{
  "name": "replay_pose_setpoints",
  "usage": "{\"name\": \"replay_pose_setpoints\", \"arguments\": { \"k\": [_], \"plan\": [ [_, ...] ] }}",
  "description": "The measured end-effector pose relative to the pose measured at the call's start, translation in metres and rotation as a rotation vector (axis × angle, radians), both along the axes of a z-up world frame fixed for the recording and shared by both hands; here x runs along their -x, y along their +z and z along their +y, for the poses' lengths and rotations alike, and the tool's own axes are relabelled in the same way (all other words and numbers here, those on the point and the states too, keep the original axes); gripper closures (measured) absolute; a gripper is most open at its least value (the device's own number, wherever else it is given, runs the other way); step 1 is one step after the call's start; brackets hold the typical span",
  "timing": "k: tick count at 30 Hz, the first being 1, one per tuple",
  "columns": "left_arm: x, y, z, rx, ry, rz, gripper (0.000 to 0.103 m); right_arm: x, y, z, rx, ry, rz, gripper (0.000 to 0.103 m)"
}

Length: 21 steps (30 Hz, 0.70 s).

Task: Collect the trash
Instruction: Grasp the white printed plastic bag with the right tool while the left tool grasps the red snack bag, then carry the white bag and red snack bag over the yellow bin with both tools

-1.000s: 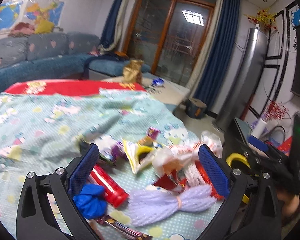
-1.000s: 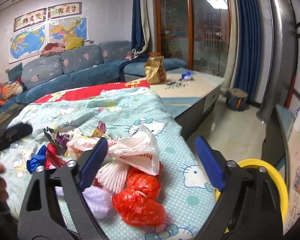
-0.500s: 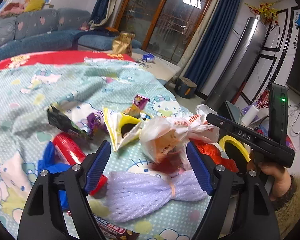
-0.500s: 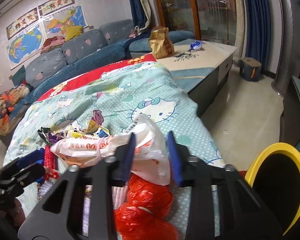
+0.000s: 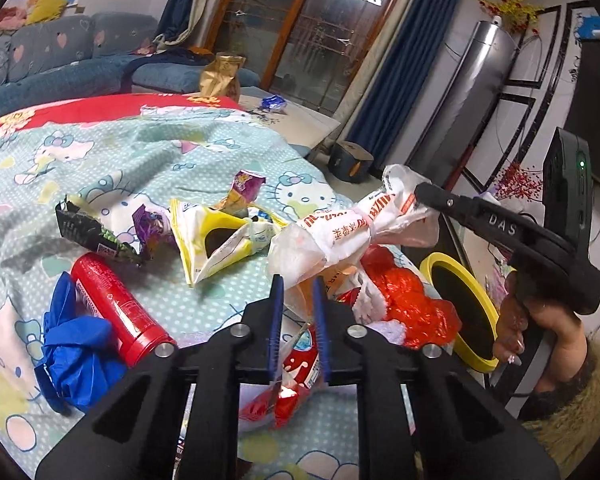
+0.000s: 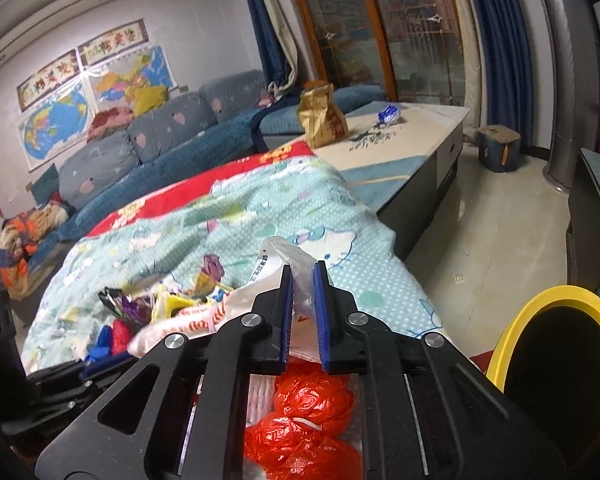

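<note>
Trash bag (image 5: 340, 232) pinched by both grippers (image 5: 296, 300) (image 6: 302, 292) over cartoon-print bedsheet (image 5: 140, 152); yellow-rimmed bin (image 6: 512, 332) beside bed

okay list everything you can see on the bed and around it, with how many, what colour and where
white plastic bag: one, white with red print, lifted over the bed's right edge, held at both ends
red plastic bag: one, red, crumpled under the white bag
red can: one, red, lying on the bedspread at left
blue glove: one, blue, crumpled beside the can
yellow wrapper: one, yellow and white, mid-bed
dark wrapper: one, black, left of the yellow one
bin: one, yellow rim, black inside, beside the bed
bedspread: one, teal, cartoon cats
gold bag: one, on the far table
left gripper: shut on the white plastic bag
right gripper: shut on the white plastic bag
</note>
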State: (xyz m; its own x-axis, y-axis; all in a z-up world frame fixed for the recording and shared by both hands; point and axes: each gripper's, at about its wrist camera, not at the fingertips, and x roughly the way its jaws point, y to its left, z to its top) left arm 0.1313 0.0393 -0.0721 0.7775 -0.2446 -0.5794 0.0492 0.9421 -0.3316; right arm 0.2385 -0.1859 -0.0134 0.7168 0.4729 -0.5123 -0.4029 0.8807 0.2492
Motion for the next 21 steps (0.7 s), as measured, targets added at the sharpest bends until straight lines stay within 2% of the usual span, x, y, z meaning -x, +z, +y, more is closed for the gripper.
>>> {"name": "replay_pose_setpoints", "arguments": {
  "k": [8,10,11,12,15,21],
  "plan": [
    [0.011,0.005,0.007,-0.001,-0.045,-0.006,0.089,0.008,0.013,-0.015,-0.042,-0.067,-0.065,0.097],
    [0.016,0.006,0.006,-0.003,-0.077,-0.014,0.079,0.009,0.015,-0.017,-0.044,-0.084,-0.077,0.098],
    [0.019,0.006,0.005,-0.006,-0.084,-0.015,0.061,0.010,0.017,-0.018,-0.044,-0.092,-0.086,0.098],
    [0.023,0.007,0.005,-0.006,-0.096,-0.018,0.050,0.010,0.018,-0.020,-0.047,-0.100,-0.092,0.098],
    [0.033,0.009,-0.002,-0.016,-0.157,-0.035,0.050,0.013,0.022,-0.023,-0.053,-0.117,-0.109,0.098],
    [0.029,0.004,-0.034,-0.178,-0.221,-0.014,0.049,0.017,0.033,-0.031,-0.077,-0.141,-0.135,0.098]
  ]
}}
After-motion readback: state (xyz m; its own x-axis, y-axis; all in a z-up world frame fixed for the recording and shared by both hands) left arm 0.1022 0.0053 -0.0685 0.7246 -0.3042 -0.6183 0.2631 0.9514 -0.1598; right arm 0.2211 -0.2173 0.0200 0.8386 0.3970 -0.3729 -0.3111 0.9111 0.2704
